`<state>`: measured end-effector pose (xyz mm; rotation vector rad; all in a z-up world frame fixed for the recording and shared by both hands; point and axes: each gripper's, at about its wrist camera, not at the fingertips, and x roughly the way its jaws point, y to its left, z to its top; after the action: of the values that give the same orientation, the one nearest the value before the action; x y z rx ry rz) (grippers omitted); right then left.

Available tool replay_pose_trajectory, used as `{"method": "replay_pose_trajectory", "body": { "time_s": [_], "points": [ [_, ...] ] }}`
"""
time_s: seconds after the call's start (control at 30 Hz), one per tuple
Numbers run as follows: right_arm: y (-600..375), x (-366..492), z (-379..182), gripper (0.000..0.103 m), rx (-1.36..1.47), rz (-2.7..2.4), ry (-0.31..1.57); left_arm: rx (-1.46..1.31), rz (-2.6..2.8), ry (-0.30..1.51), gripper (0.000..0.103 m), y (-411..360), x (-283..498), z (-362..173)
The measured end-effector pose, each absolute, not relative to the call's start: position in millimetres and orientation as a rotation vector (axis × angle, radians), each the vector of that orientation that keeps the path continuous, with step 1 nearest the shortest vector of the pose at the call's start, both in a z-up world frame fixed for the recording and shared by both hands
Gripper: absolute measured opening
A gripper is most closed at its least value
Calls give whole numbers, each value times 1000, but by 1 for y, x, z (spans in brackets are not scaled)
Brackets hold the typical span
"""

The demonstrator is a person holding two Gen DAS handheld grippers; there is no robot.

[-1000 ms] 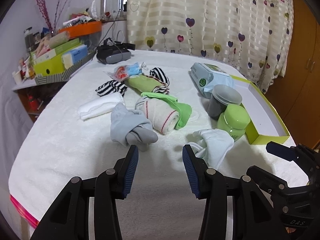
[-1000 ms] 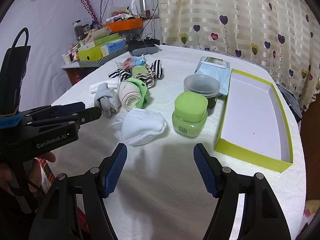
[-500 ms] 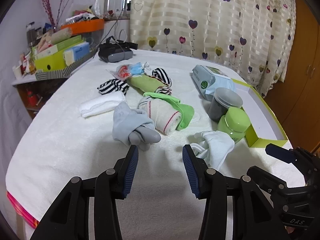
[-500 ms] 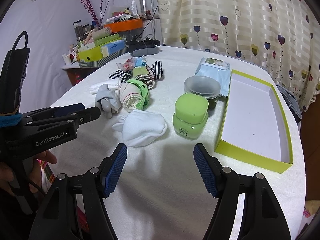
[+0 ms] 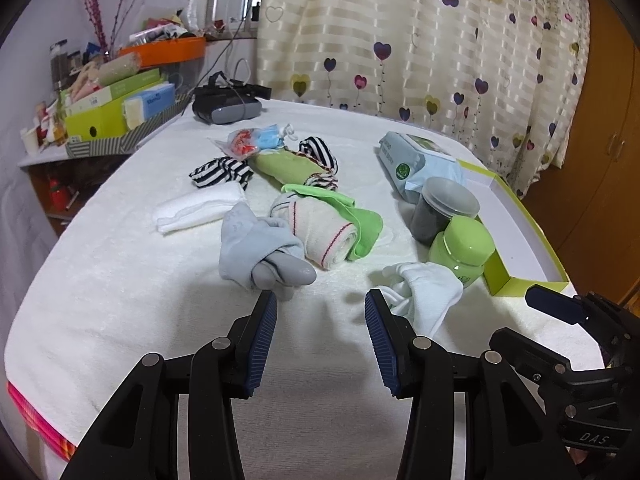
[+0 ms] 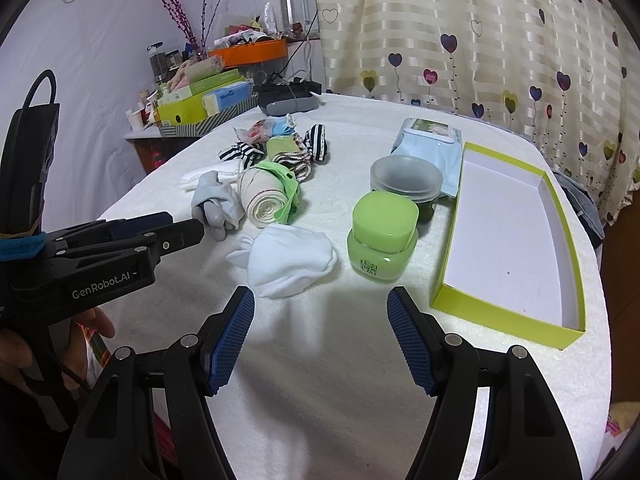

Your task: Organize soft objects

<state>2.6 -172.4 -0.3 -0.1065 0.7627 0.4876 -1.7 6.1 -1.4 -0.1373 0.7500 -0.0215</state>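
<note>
Through the left wrist camera, my left hand-held gripper [image 5: 320, 308] hangs wide apart and empty above the surface [image 5: 120, 280], its tips just short of the grey sock [image 5: 256, 248] and the white sock [image 5: 424, 292].

Through the right wrist camera, my right hand-held gripper [image 6: 320, 308] is likewise wide and empty, the white sock [image 6: 290, 260] just ahead beside the green jar [image 6: 382, 236], near the empty box [image 6: 500, 320].

Black left gripper [image 5: 320, 308] and right gripper [image 6: 320, 308], ribbed blue pads, silver screws.
</note>
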Motion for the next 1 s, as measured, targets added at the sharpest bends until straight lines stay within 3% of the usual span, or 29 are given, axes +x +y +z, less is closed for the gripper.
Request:
{"method": "replay_pose_trajectory", "body": {
  "time_s": [1.0],
  "points": [
    [-171, 5, -1, 70, -104, 492, 761, -137, -50, 768, 45, 2, 2, 1]
  ]
}}
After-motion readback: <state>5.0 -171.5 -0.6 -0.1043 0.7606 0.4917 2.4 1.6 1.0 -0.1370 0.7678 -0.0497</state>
